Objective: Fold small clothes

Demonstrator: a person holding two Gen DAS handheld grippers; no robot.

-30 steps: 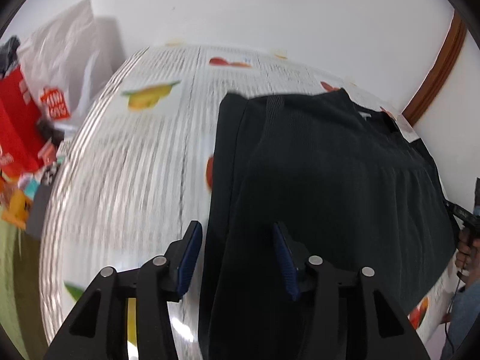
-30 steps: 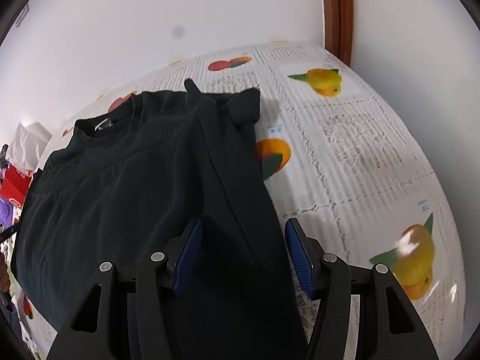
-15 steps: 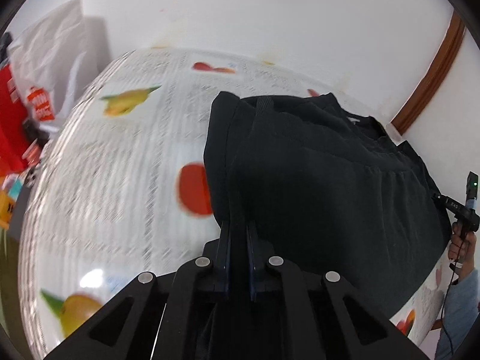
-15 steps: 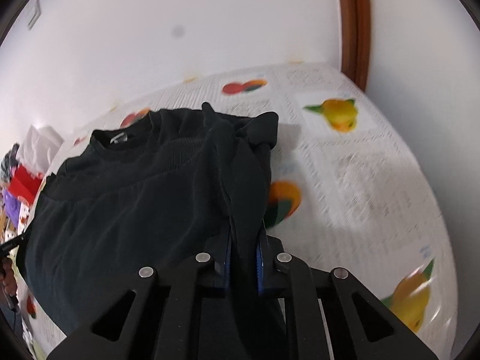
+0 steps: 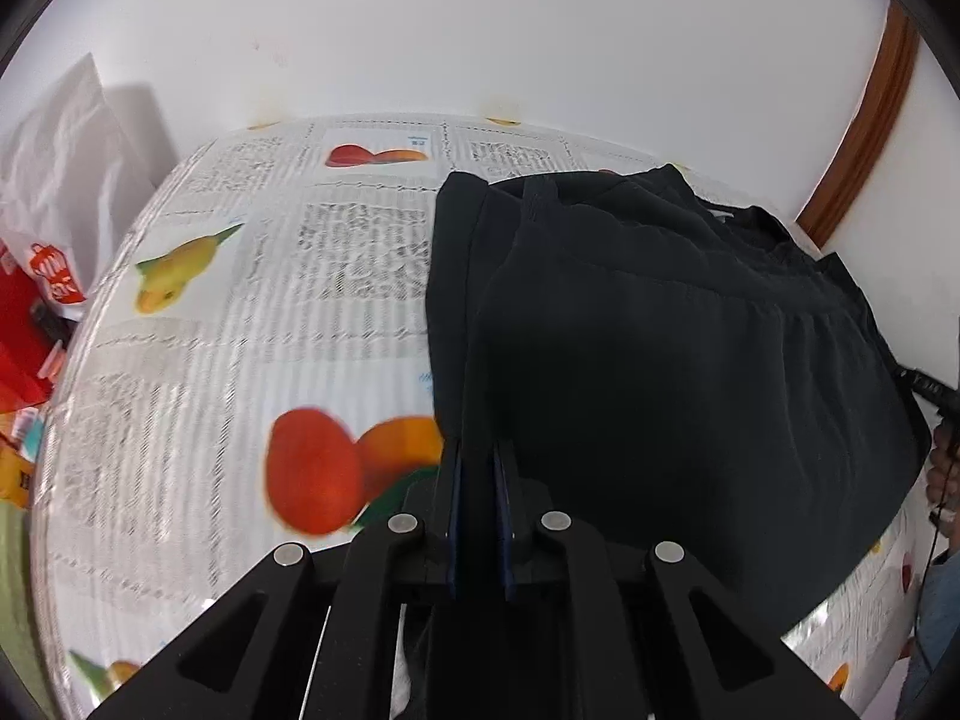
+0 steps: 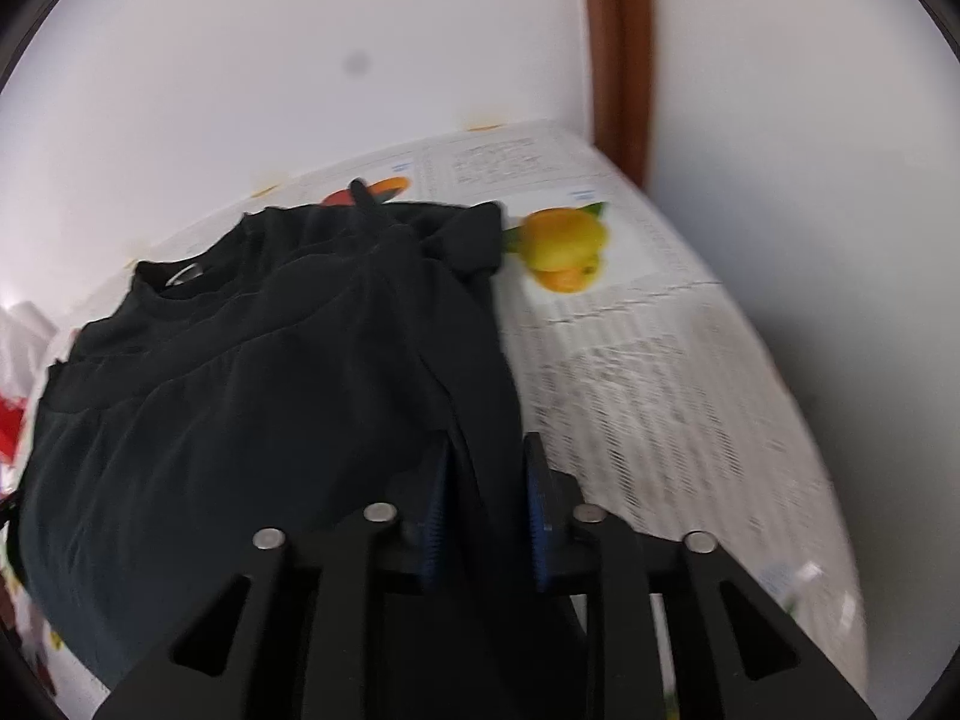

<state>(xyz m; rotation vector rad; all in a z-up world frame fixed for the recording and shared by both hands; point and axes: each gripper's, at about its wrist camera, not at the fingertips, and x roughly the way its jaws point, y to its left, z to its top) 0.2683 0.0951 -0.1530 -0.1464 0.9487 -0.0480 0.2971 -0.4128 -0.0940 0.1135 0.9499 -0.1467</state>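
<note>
A table (image 5: 198,360) covered in newsprint-patterned cloth with printed fruit pictures fills most of both views, running back to a white wall (image 5: 480,30); a brown wooden trim (image 6: 621,60) climbs the wall at the far right corner.

Spread across the table lies a black garment (image 5: 660,360), the largest thing on it. It is dark and matte, with a round ribbed neckline (image 6: 180,276) at its far end showing a pale label inside, and a gathered seam crossing its body. In the left wrist view its left side is doubled over into a long lengthwise fold (image 5: 474,300) that runs from the far hem toward the camera. In the right wrist view the right side is likewise bunched into a raised ridge (image 6: 444,330), with a short sleeve (image 6: 474,234) crumpled at the far end beside a printed lemon (image 6: 564,246).

The left gripper (image 5: 478,510) has its blue pads pressed close together, pinching the near end of the left fold. The right gripper (image 6: 485,516) has its blue pads drawn in on either side of the right ridge, with cloth filling the gap between them.

At the far left edge stand a white plastic bag (image 5: 66,150) and a red package (image 5: 24,330).
</note>
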